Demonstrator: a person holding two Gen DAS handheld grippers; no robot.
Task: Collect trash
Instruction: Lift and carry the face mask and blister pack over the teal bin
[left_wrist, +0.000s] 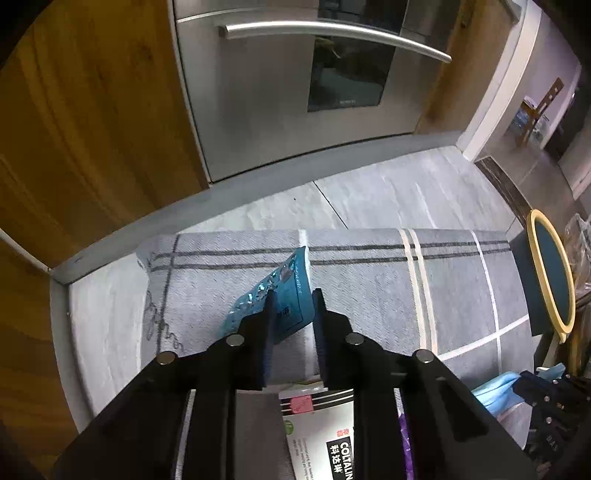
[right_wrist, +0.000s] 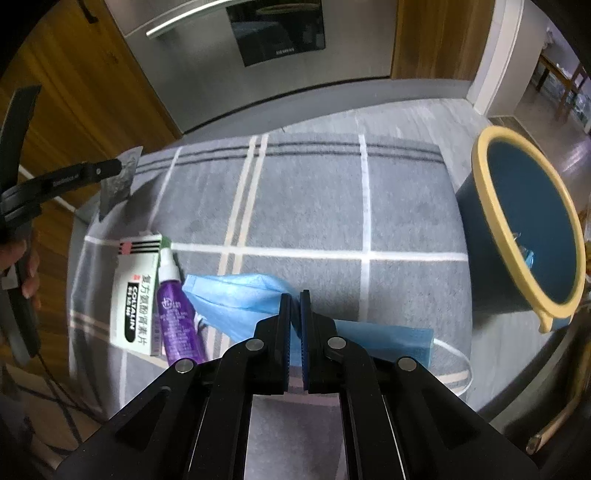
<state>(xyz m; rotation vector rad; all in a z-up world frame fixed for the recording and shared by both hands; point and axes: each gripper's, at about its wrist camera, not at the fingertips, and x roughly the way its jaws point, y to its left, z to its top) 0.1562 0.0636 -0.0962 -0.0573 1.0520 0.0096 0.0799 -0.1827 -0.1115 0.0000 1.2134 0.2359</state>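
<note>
My left gripper (left_wrist: 293, 295) holds a teal foil wrapper (left_wrist: 275, 295) between its fingers, lifted above the grey checked rug (left_wrist: 369, 288). In the right wrist view the left gripper (right_wrist: 114, 166) shows at the far left with the wrapper's silver back (right_wrist: 120, 177). My right gripper (right_wrist: 294, 295) is shut on a blue face mask (right_wrist: 236, 299) on the rug (right_wrist: 314, 206). A white medicine box (right_wrist: 135, 295) and a purple spray bottle (right_wrist: 173, 306) lie to the left of the mask. The blue bin with a yellow rim (right_wrist: 524, 229) stands at the right, tilted toward me.
A steel fridge (left_wrist: 295, 92) and wooden cabinets (left_wrist: 85, 122) stand behind the rug. The bin also shows at the right in the left wrist view (left_wrist: 550, 269). A doorway with a chair (left_wrist: 539, 107) lies at the far right. The medicine box (left_wrist: 325, 435) sits below my left gripper.
</note>
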